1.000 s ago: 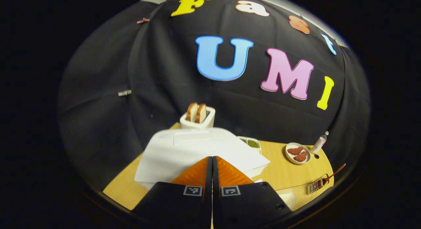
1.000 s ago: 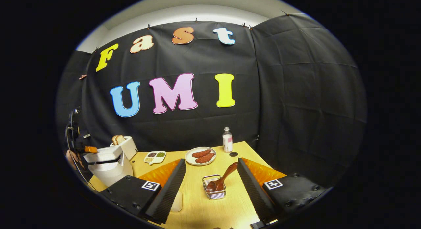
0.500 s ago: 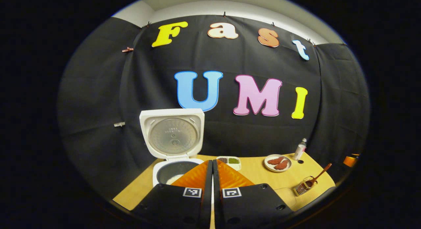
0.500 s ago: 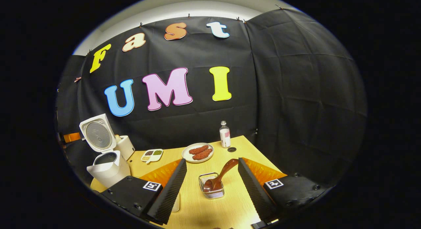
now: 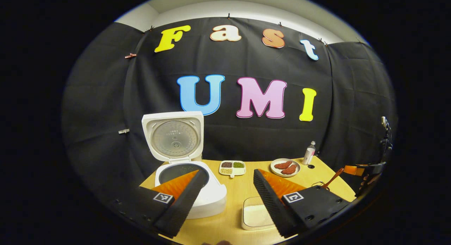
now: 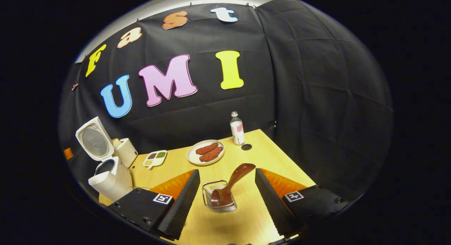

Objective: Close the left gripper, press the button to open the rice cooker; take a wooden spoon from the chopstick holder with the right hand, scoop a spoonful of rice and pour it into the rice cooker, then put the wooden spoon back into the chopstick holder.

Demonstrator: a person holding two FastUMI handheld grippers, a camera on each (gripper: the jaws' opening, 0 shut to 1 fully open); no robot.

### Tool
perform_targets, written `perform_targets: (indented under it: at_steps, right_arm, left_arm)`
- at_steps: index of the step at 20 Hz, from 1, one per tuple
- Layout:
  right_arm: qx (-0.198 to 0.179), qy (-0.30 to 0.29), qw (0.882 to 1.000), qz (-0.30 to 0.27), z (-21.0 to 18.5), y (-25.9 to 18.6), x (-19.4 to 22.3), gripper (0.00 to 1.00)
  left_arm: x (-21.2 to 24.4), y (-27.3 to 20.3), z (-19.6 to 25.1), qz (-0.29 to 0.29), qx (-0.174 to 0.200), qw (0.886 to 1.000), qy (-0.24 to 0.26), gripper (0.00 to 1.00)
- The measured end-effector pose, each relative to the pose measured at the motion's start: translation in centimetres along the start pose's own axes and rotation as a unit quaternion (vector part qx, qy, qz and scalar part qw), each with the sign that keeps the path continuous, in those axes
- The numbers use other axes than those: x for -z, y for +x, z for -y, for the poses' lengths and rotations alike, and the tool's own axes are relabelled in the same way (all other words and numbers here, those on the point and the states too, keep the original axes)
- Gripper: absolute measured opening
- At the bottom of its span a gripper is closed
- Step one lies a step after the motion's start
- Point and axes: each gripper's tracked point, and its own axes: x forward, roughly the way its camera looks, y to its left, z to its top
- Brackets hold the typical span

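the rice cooker (image 5: 190,188) is standing open on the surface (image 6: 246,217). the right claw (image 6: 227,197), fingers apart, is hovering nearest the spoon (image 6: 232,183), which is leaning away rightward in its wire holder (image 6: 211,197) (left claw (image 5: 229,199) also apart).

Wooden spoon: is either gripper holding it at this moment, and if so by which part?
Nothing is held. The wooden spoon leans in the chopstick holder, between the open right gripper fingers but untouched. The left gripper is open too.
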Motion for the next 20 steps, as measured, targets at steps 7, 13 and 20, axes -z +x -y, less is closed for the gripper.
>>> perform_targets:
  at_steps: [7,13,20]
  right_arm:
    - [-0.015,0.013,0.998,-0.062,1.4,4.5,3.3,0.99]
    - [-0.046,0.042,0.992,-0.107,1.3,9.0,6.0,0.99]
    - [-0.089,0.082,0.987,-0.110,-0.9,11.1,6.1,0.56]
  left_arm:
    - [2.2,-0.9,1.5,-0.031,-0.035,0.999,-0.003,0.98]
    - [5.2,-1.7,2.4,-0.075,-0.082,0.993,-0.032,0.98]
    - [9.2,-3.3,5.1,-0.127,-0.101,0.985,-0.049,0.99]
